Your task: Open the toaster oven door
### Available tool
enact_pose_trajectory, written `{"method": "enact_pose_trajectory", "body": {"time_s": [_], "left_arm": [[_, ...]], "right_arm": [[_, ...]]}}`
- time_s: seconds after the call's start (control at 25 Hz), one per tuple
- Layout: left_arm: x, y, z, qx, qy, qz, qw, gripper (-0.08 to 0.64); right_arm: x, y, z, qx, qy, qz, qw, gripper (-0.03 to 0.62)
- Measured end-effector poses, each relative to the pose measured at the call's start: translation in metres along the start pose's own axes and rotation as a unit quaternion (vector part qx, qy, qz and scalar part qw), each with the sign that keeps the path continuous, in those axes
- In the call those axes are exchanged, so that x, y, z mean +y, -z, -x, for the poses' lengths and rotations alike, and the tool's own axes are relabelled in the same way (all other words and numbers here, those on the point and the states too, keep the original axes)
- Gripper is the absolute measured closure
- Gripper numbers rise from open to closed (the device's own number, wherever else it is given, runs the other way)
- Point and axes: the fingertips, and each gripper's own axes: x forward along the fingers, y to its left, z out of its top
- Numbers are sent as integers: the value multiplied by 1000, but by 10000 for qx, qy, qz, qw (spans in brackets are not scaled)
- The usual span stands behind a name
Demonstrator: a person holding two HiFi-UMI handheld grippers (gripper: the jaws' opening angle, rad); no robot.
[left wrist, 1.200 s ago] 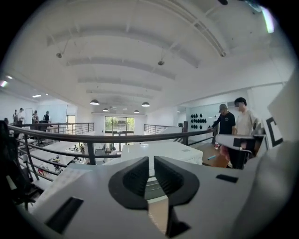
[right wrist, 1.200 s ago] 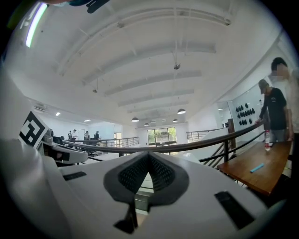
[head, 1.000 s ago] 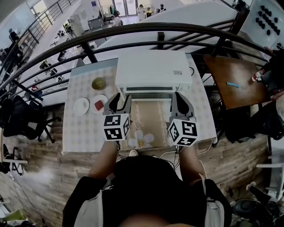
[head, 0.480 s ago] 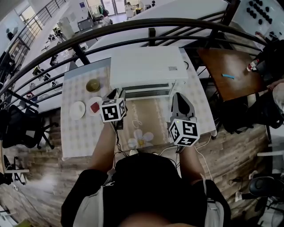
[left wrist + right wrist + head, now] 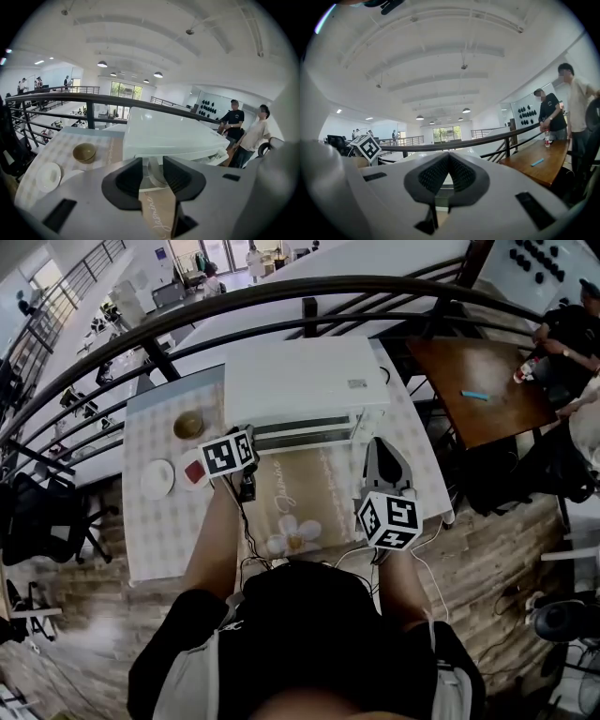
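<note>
Left gripper view | left claw (image 5: 153, 162) closing, apart around oven handle (image 5: 154, 174) | right claw (image 5: 449, 158) closed

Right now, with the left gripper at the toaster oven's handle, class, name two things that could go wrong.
1. The jaws of the left gripper have just been closing around the handle's left bracket without pinching it; pulling at that end could slip off.
2. The right gripper hangs shut, clear of the toaster oven, so nothing steadies it; a pull might drag it forward.
</note>
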Motion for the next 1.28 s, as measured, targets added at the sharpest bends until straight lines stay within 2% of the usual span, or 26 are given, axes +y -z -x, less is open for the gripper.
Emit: {"method": "enact_pose_trajectory", "body": {"time_s": [0.2,0.4,0.44,0.52,0.84,1.0,1.28], "left_arm": [[1,0,-8,179,125,0,9998,417],[-1,4,-10,227,268,8,9994,417],[-3,6,-10,255,329,57,9991,457],[-4,7,-11,220,381,84,9990,456],[-6,13,-1,17,346,-95,9994,460],[-8,24,9,-154,192,-242,9994,465],[-13,47,25,-107,71,-564,9983,470]], "right_arm": [[-6,3,-3,51,162,-26,9999,589],[0,6,-8,69,109,-45,9999,589],[2,6,-9,66,85,-38,9999,589],[7,6,-11,65,42,-13,10000,589],[20,7,-15,146,-69,64,9998,589],[30,10,-13,190,-168,108,9996,589],[48,15,-11,282,-423,178,9985,589]]}}
